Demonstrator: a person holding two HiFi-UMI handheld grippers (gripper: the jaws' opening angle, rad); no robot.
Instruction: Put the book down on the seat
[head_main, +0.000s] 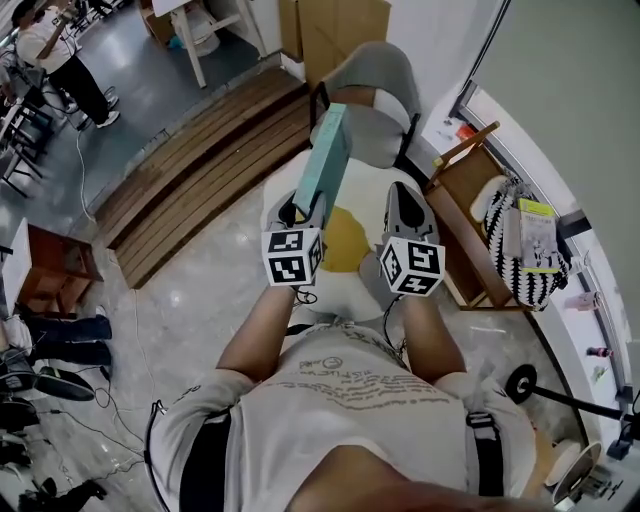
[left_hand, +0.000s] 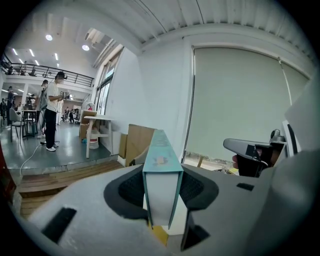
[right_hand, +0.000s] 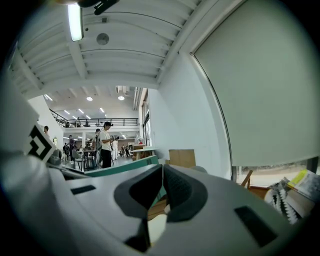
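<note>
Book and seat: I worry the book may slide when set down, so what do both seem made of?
Book: matte teal card cover around a white paper page block, seen end-on. Seat: white with a yellow middle, evenly smooth-looking; probably moulded plastic or a taut cover, too far to tell.

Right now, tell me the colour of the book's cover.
The book has a teal cover with white page edges; the left gripper view shows it best.

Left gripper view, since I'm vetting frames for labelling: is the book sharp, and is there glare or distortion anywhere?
Left gripper view: book sharp between the fingers, fisheye curving the wall edges, corners black. Right gripper view: ceiling lamp glares; near fingers soft. Head view: even light, bowed edges.
</note>
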